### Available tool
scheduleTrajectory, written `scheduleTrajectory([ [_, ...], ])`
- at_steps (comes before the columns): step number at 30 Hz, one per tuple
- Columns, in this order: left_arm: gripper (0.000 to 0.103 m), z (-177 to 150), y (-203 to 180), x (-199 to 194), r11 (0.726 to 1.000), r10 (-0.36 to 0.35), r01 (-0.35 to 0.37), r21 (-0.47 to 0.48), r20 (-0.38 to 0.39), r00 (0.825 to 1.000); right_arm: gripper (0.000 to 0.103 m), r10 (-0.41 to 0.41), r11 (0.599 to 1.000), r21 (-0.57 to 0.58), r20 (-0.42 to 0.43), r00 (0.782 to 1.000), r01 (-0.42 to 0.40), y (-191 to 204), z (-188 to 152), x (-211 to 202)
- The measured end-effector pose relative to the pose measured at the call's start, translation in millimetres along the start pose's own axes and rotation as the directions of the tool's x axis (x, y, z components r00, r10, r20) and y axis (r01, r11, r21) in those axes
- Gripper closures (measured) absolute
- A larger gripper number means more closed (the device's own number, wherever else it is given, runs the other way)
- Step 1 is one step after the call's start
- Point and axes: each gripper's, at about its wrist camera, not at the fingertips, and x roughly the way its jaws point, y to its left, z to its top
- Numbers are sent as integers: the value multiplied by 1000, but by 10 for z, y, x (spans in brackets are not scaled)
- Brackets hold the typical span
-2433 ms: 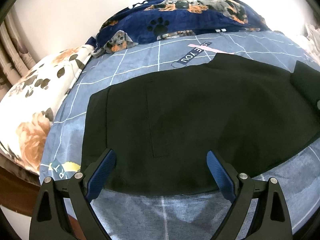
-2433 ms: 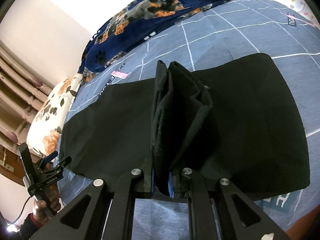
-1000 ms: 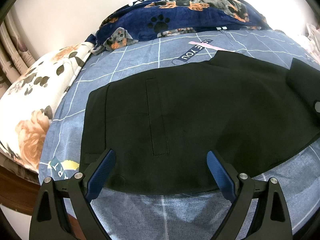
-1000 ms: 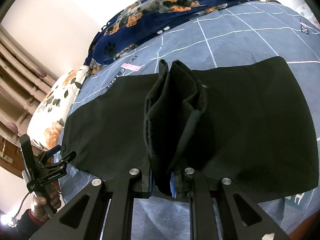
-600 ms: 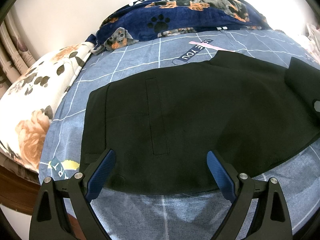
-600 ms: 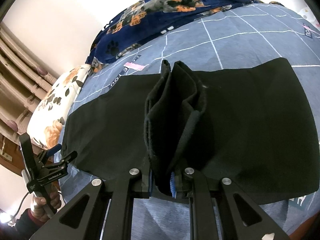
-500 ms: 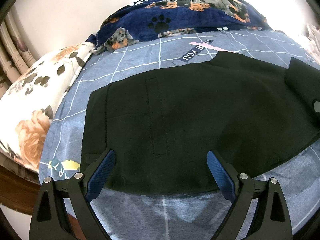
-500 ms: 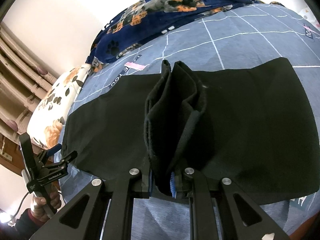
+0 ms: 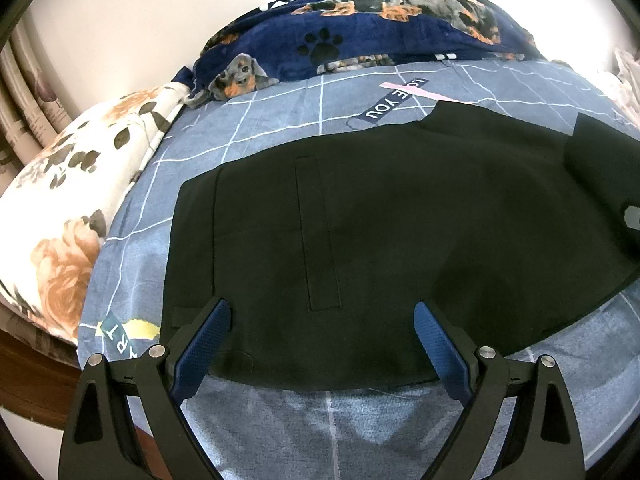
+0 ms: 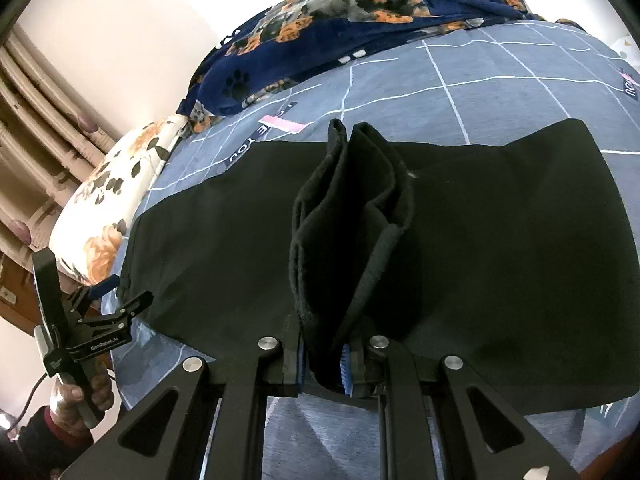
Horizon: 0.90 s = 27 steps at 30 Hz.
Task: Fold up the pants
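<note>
Black pants [image 9: 380, 240] lie flat across a blue grid bedsheet [image 9: 280, 120]. The waistband end is at the left, with a pocket seam showing. My left gripper [image 9: 322, 334] is open and empty, just above the pants' near edge at the waist end. My right gripper [image 10: 324, 360] is shut on a bunched-up fold of the pants' leg end [image 10: 348, 232], lifted above the flat part [image 10: 520, 260]. The left gripper also shows in the right wrist view [image 10: 116, 296] at the far left, held by a hand.
A navy dog-print blanket [image 9: 360, 40] lies along the far side by the white wall. A floral pillow [image 9: 68, 208] lies at the left. Curtains [image 10: 36, 120] hang at the far left. The bed's near edge is just below both grippers.
The right gripper has carried the held fold slightly leftward over the pants. The left gripper has hardly moved and stays open.
</note>
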Motion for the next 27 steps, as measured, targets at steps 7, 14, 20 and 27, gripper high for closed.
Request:
scheduleTrajectory([
  [7, 10, 5, 2, -1, 1000, 0, 0, 0, 0, 1000, 86, 2, 1000, -3, -3, 1000, -2, 27, -7, 19],
  [14, 10, 3, 5, 0, 1000, -1, 1, 0, -1, 1000, 83, 1, 1000, -5, -3, 1000, -2, 57, -25, 30],
  [20, 10, 5, 5, -1, 1000, -1, 1, 0, -1, 1000, 79, 4, 1000, -8, -2, 1000, -5, 110, -39, 51],
  [27, 10, -8, 5, -2, 1000, -1, 1, -1, -3, 1000, 75, 12, 1000, -9, -4, 1000, -12, 139, -36, 65],
])
